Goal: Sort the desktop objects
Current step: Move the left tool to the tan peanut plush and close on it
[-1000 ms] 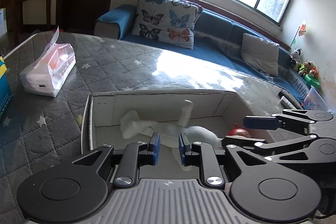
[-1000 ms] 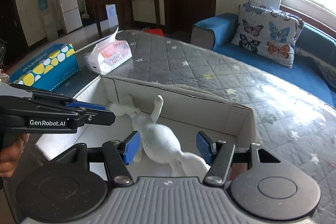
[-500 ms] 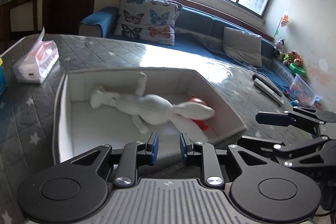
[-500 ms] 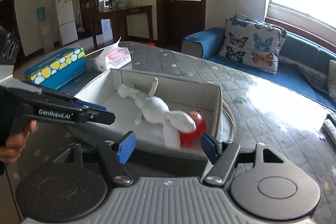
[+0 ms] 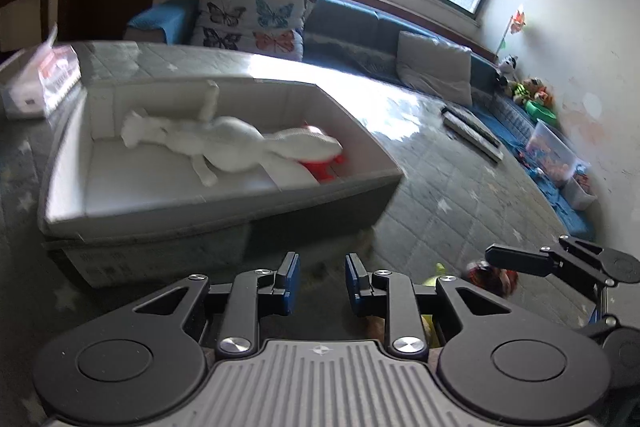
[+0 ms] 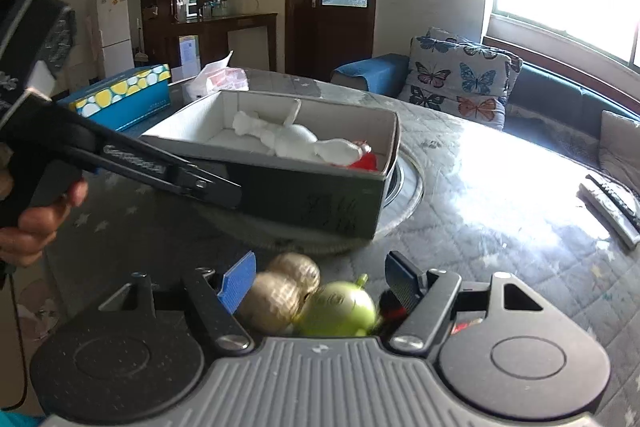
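A grey box (image 5: 224, 231) (image 6: 304, 203) on the quilted table holds a white plush toy (image 5: 236, 143) (image 6: 292, 139) lying over a red item (image 5: 328, 163) (image 6: 364, 161). My left gripper (image 5: 322, 283) hovers in front of the box's near wall, its blue pads slightly apart with nothing between them. My right gripper (image 6: 320, 277) is open wide, low over two gold balls (image 6: 280, 299) and a green apple-shaped ornament (image 6: 340, 311) on the table near the box. The balls and ornament lie between its fingers, not gripped. A small red piece (image 6: 394, 309) sits by the right finger.
The box rests on a round glass turntable (image 6: 408, 187). Behind it are a tissue pack (image 5: 40, 83) (image 6: 218, 77) and a blue spotted carton (image 6: 124, 95). Remote controls (image 5: 472, 133) (image 6: 612, 203) lie at the right. A hand (image 6: 36, 223) holds the left gripper. A sofa runs behind the table.
Both grippers have drawn back out of the box toward the table's near side. The white toy stays in the box. The gold balls and green ornament have come into view under the right gripper.
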A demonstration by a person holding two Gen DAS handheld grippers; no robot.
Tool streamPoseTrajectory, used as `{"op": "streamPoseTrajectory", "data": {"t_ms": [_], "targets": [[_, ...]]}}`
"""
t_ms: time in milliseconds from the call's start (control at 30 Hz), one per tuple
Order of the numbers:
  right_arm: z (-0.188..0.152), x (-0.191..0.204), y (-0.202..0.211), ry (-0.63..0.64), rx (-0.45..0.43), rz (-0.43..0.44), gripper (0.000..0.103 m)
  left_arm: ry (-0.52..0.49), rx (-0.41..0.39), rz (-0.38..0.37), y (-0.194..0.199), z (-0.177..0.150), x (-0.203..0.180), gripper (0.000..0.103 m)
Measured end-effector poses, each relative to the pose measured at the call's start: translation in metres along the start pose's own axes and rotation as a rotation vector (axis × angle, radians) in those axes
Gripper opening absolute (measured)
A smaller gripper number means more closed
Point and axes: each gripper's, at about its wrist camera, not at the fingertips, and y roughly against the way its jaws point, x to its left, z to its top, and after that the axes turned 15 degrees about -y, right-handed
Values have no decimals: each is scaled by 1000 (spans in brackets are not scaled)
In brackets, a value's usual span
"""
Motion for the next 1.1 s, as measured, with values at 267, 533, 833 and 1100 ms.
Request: {"op": "streamPoseTrajectory", "data": {"t_ms": [267, 533, 833, 1100], "targets": [[-17, 15, -9, 12, 28, 37, 72, 16, 53, -100, -19, -9, -18, 28], [-34, 30, -18, 24, 57, 74, 72, 68, 76, -144, -29, -11, -18, 28], [-38, 40, -34, 31, 59, 28, 73, 117, 81, -166, -32, -13, -13, 28], [-38, 43, -40, 43, 60, 18, 73, 130, 82, -186, -26, -15, -13, 28]]}}
